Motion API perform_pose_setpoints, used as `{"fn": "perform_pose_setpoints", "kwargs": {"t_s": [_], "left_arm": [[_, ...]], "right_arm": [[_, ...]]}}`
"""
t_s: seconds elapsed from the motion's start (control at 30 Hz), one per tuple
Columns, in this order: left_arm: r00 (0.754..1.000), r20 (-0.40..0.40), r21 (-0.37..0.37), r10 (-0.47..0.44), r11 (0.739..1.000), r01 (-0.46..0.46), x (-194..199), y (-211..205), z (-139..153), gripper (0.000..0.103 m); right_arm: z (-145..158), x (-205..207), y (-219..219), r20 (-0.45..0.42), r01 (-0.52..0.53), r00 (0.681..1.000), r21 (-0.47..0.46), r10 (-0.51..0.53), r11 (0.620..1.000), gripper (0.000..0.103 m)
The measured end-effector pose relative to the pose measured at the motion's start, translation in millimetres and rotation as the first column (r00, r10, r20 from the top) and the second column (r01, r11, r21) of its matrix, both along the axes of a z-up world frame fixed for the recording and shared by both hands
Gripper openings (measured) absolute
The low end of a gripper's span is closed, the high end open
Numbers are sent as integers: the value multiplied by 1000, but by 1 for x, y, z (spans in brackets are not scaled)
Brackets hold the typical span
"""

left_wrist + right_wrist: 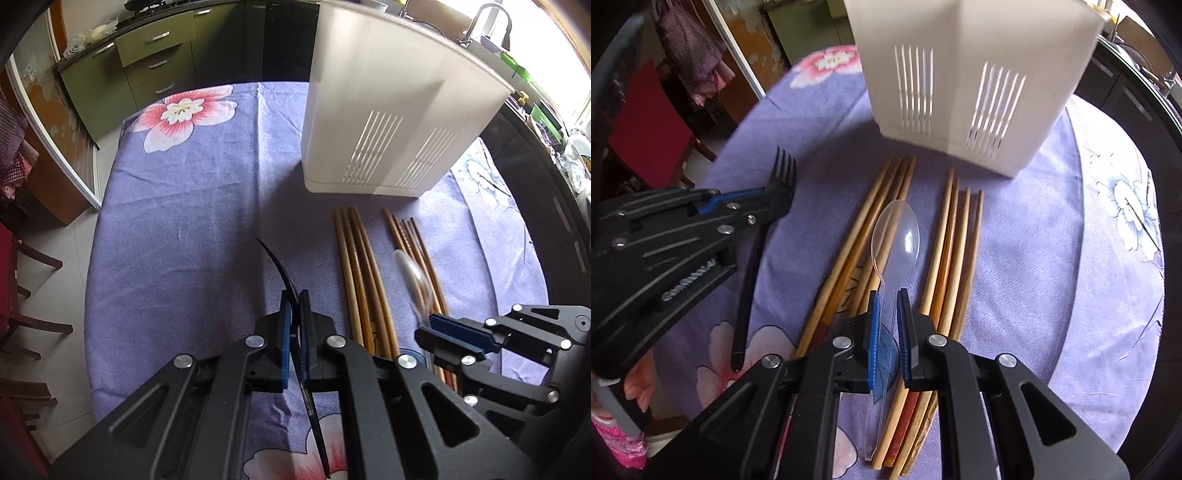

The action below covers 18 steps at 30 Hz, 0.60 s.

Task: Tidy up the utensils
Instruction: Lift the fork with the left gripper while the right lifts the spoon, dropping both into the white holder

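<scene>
My left gripper (294, 295) is shut on a black plastic fork (275, 264), held edge-on above the cloth; the fork's tines (783, 170) show in the right wrist view. My right gripper (888, 295) is shut on the handle of a clear plastic spoon (895, 230), held above the chopsticks; it also shows blurred in the left wrist view (413, 277). Two bundles of wooden chopsticks (882, 221) (956, 251) lie on the purple floral tablecloth (184, 221). A white slotted utensil holder (388, 110) (960, 74) stands upright just beyond them.
The round table's edge curves on the left, with tiled floor and dark wooden chairs (22, 258) beyond. Green kitchen cabinets (147, 62) stand at the back. A dark counter with clutter (546, 129) runs along the right.
</scene>
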State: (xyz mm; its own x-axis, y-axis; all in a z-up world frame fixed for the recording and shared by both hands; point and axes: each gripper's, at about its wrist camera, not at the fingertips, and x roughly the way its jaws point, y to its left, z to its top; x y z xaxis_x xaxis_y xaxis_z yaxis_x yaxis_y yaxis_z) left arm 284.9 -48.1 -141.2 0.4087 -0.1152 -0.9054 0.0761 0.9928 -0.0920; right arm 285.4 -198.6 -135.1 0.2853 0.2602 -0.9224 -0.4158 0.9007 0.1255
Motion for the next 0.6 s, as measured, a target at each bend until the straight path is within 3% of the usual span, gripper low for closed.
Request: {"fn": "perform_pose_setpoints", "kwargs": {"t_s": [0.2, 0.37, 0.6], "left_arm": [[998, 62, -28, -21, 999, 23, -6, -4, 41, 4], [988, 146, -43, -45, 998, 52, 1, -14, 95, 4], [945, 326, -58, -17, 998, 38, 36, -27, 168, 4]], "right_arm": [[57, -6, -31, 120, 22, 992, 148, -40, 989, 9], [110, -2, -51, 239, 34, 967, 232, -91, 972, 9], [180, 30, -63, 380, 48, 909, 311, -171, 949, 9]]}}
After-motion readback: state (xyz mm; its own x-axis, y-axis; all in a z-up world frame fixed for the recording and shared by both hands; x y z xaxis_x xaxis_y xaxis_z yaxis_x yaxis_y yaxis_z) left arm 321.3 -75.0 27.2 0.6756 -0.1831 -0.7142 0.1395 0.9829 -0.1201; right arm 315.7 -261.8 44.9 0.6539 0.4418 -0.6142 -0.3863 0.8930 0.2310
